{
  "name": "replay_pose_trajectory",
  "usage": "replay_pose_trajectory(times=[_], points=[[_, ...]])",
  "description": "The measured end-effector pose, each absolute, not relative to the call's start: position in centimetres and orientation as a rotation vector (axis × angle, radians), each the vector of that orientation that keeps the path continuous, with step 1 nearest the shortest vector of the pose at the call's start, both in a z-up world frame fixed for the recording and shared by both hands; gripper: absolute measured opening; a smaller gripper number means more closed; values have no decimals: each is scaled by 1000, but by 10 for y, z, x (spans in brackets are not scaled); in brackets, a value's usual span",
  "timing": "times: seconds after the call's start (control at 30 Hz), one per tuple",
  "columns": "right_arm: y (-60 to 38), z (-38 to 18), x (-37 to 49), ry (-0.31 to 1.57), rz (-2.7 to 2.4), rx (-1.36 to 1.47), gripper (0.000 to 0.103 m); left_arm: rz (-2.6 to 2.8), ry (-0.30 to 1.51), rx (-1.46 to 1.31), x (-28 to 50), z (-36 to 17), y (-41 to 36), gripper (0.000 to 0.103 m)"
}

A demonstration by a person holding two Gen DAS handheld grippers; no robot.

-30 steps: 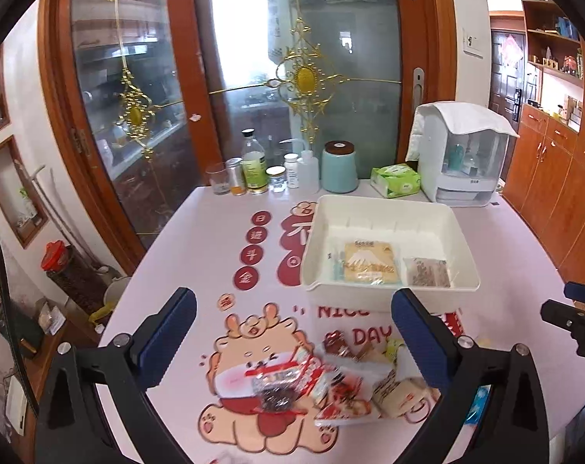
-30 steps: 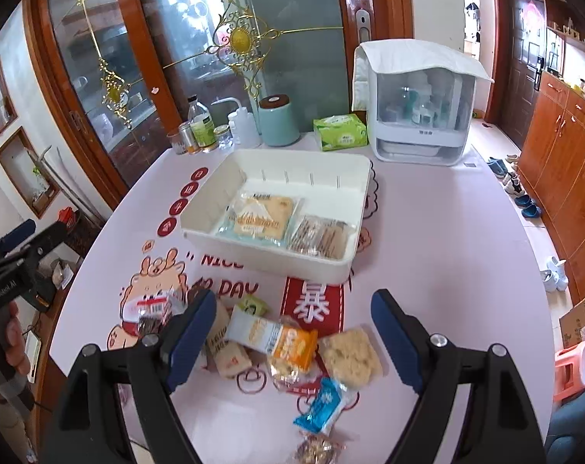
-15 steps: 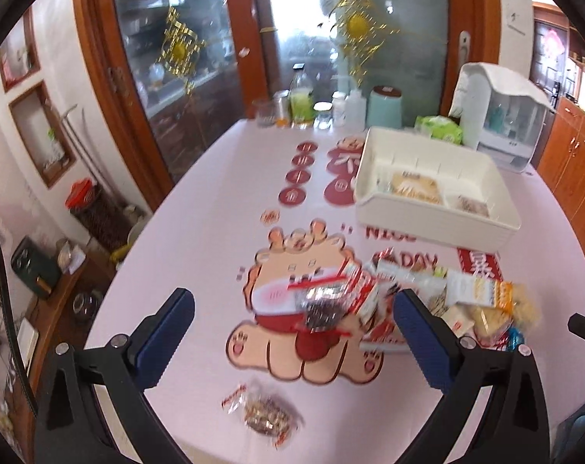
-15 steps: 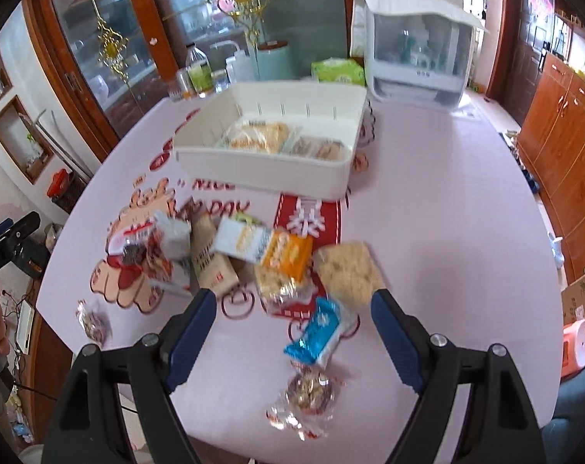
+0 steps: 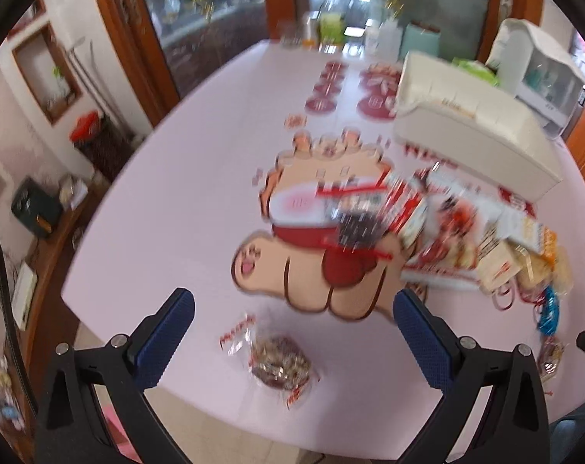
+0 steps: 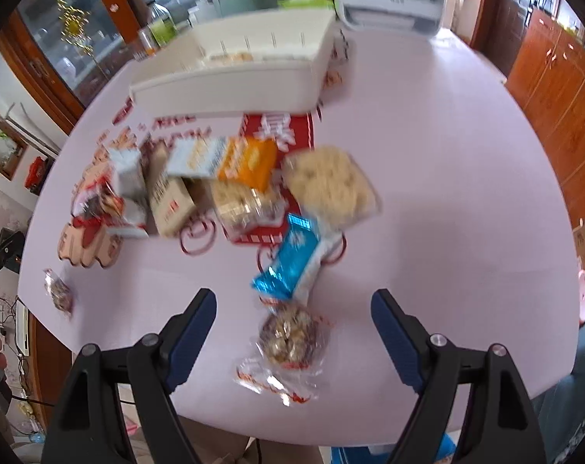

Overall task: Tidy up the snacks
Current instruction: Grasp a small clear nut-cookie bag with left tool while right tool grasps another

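Observation:
A white tray (image 6: 230,81) with snack packs inside stands at the far side of the pink table; the left wrist view shows the tray (image 5: 474,131) at the upper right. A pile of snack packets (image 6: 230,178) lies in front of it. My right gripper (image 6: 293,311) is open above a clear-wrapped nut cookie (image 6: 290,338), with a blue packet (image 6: 292,266) just beyond. My left gripper (image 5: 293,315) is open over another clear-wrapped cookie (image 5: 279,359) near the table's front edge. A red and clear packet (image 5: 362,216) lies further in. Both views are motion-blurred.
Bottles and jars (image 5: 331,27) line the far edge by a glass door. A white appliance (image 5: 539,73) stands at the back right. Wooden cabinets (image 6: 555,89) are to the right. The table's front edge (image 5: 215,413) lies just below both grippers.
Both grippers have pulled back and tilted down toward the table's near edge. The tray now looks farther away, and the wrapped cookies have come between the open fingers.

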State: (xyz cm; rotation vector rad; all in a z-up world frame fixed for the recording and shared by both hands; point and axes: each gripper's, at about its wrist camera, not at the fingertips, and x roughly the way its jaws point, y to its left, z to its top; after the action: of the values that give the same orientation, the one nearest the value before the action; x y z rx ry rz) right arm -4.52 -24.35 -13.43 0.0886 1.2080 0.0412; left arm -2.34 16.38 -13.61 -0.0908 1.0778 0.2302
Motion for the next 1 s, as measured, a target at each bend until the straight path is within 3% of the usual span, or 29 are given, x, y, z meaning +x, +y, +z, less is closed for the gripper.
replay_pose_trajectory(times=[0.3, 0.57, 0.8, 0.9, 1.0], points=[[-245, -180, -54, 1311, 10, 111, 83, 281, 1271, -217, -28, -214, 193, 102], [-245, -201, -59, 1371, 7, 139, 83, 308, 1334, -239, -28, -239, 197, 101], [-237, -204, -60, 1364, 24, 112, 78, 283, 1328, -257, -28, -238, 190, 79], [-229, -203, -57, 1356, 33, 82, 68, 243, 1316, -223, -27, -233, 178, 62], [-221, -202, -53, 1349, 39, 46, 56, 229, 1310, -164, -26, -229, 165, 55]])
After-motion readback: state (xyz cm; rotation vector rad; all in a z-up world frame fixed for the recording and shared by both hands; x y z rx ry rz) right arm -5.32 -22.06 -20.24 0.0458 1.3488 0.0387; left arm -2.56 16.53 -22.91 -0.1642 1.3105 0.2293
